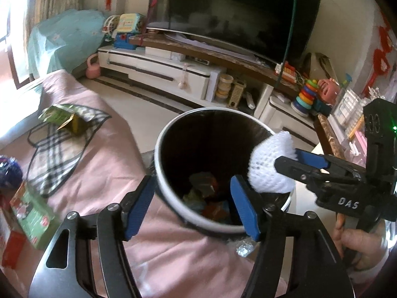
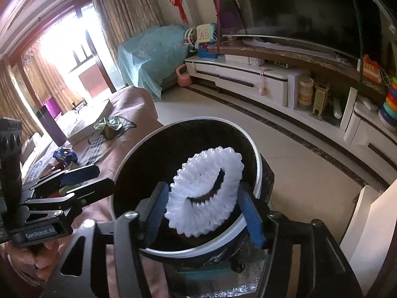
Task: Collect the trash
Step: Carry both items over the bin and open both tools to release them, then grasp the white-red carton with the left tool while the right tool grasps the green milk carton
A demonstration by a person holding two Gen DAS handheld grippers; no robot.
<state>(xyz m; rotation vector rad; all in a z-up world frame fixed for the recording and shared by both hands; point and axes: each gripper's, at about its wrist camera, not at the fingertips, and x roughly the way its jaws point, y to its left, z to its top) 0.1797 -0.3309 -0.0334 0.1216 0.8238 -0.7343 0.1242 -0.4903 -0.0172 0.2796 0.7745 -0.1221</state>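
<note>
A black trash bin with a white rim [image 1: 158,149] [image 2: 258,171] stands against a pink-covered surface, with several scraps of trash [image 1: 206,193] at its bottom. My left gripper [image 1: 192,208] [image 2: 105,177] is open; one blue pad is outside the near rim and the other inside, and nothing is held. My right gripper [image 1: 286,159] [image 2: 201,187] hangs over the bin's mouth. A white foam net [image 1: 270,166] [image 2: 198,198] sits between its wide jaws. The net looks round and unsquashed, and its edges just reach the pads.
On the pink cover [image 1: 111,161] lie a green wrapper [image 1: 67,121] on a checked cloth [image 1: 57,154], a green box [image 1: 32,213] and a blue crumpled thing [image 1: 7,171]. A white TV cabinet [image 1: 158,69] with toys stands across the tiled floor. A hand [image 1: 357,243] grips the right tool.
</note>
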